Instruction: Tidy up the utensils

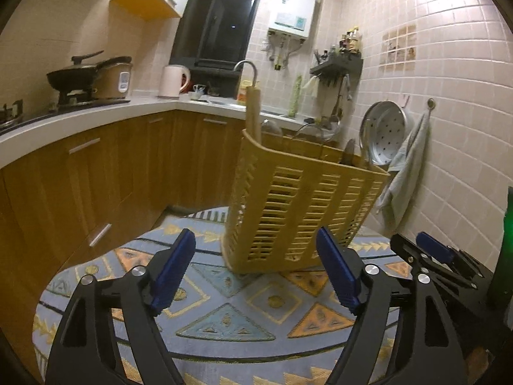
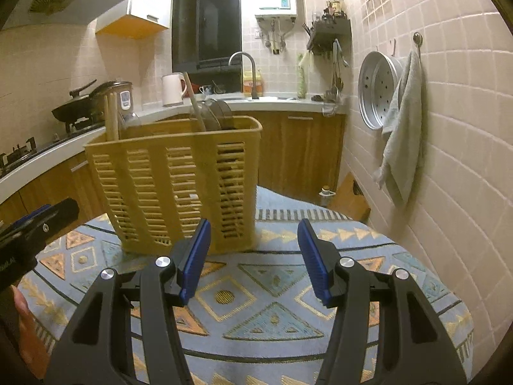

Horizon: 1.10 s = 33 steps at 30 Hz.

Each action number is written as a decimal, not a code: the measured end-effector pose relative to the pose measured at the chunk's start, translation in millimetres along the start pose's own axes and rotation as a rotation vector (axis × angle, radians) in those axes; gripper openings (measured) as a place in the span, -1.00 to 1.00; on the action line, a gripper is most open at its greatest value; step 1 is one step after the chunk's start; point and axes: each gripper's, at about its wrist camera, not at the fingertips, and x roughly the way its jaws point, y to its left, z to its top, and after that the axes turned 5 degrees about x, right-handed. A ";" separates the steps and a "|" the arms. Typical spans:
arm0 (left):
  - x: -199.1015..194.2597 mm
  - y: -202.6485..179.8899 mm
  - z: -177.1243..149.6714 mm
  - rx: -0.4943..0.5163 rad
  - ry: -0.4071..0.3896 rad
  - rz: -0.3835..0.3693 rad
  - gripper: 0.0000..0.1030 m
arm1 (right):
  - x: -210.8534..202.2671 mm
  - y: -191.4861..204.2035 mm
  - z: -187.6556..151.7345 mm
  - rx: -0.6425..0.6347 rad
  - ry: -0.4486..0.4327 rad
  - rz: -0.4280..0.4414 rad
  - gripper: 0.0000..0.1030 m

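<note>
One slatted utensil basket (image 2: pixel 173 186) stands far on the patterned table (image 2: pixel 275 317), several wooden handles (image 2: pixel 111 118) inside; left gripper (image 1: pixel 256 269) wide, right gripper (image 2: pixel 253 256) half-spread, both empty.

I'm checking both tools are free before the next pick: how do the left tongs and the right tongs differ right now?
The left tongs stand spread wider than the right tongs. The left tongs frame the foot of the slatted utensil basket; the right tongs frame mostly patterned cloth, with the basket behind the left pad. Both have blue ribbed pads on black arms, and both are open and hold nothing.
</note>
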 end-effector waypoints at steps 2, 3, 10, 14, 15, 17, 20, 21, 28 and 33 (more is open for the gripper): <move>2.2 0.0 -0.6 0.009 0.009 0.012 0.53 | 1.5 -1.7 -0.7 0.009 0.005 -0.008 0.10; 3.9 -0.3 -1.2 0.016 0.017 0.020 0.54 | 1.8 -2.1 -2.1 0.013 0.007 -0.012 0.18; 11.0 -9.0 -2.9 0.068 0.050 0.050 0.59 | 7.1 -5.4 -3.7 0.022 0.033 -0.025 0.21; 14.1 -10.5 -2.7 0.081 0.071 0.067 0.67 | 12.6 -7.6 -4.6 0.032 0.059 -0.022 0.22; 15.3 -10.8 -2.7 0.081 0.076 0.066 0.67 | 12.8 -8.1 -4.6 0.035 0.060 -0.022 0.22; 16.6 -10.9 -3.5 0.079 0.084 0.070 0.67 | 12.9 -8.3 -4.8 0.034 0.059 -0.025 0.22; 17.8 -11.3 -3.6 0.081 0.091 0.085 0.67 | 12.1 -6.9 -5.4 0.026 0.052 -0.033 0.23; 17.3 -11.7 -3.7 0.084 0.088 0.086 0.67 | 11.6 -6.0 -5.3 0.023 0.049 -0.035 0.23; 11.9 -21.5 -3.7 0.131 0.064 0.098 0.69 | 6.7 0.0 -6.9 0.010 0.036 -0.060 0.28; 9.6 -25.5 -3.2 0.154 0.059 0.092 0.72 | 15.8 -8.7 -2.2 0.094 0.113 -0.032 0.32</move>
